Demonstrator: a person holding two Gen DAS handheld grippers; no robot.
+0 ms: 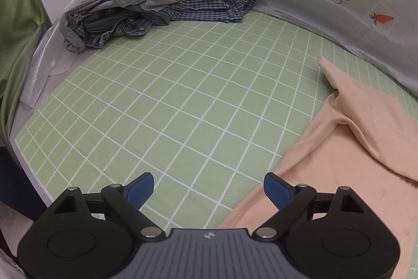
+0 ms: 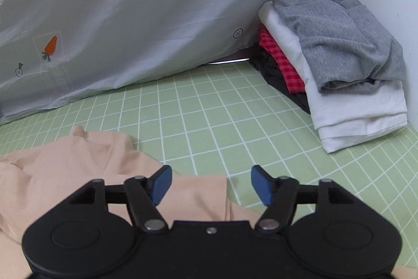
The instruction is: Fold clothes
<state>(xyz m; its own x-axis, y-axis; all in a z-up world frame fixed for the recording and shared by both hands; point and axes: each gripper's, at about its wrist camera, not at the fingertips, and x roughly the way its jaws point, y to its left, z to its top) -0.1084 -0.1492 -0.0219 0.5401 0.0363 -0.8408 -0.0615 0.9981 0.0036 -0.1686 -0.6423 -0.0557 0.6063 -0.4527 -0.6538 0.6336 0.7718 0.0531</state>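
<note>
The left gripper (image 1: 209, 187), black with blue finger pads, hangs with its jaws spread wide and nothing between them, over the pale green sheet with a white grid (image 1: 183, 101) that covers the work surface. The peach-coloured cotton garment (image 1: 347, 153) lies on the sheet just under and beyond its right-hand finger, rumpled, with a raised fold running toward the back edge.

In the right wrist view the right gripper (image 2: 211, 183), of the same black-and-blue make, also stands open with empty jaws. It hovers above the near edge of the peach-coloured garment (image 2: 78, 169), whose hem ends between the two fingers; whether either pad brushes the cloth cannot be told from here.

At the far left corner of the sheet sits an unfolded heap of clothes (image 1: 146, 4): a grey knit top over blue denim and a dark checked shirt. At the far right corner is a stack of folded clothes (image 2: 337, 67), grey on top, then white, red check and something dark beneath. A pale grey drape printed with small carrots (image 2: 130, 17) hangs along the back edge.
</note>
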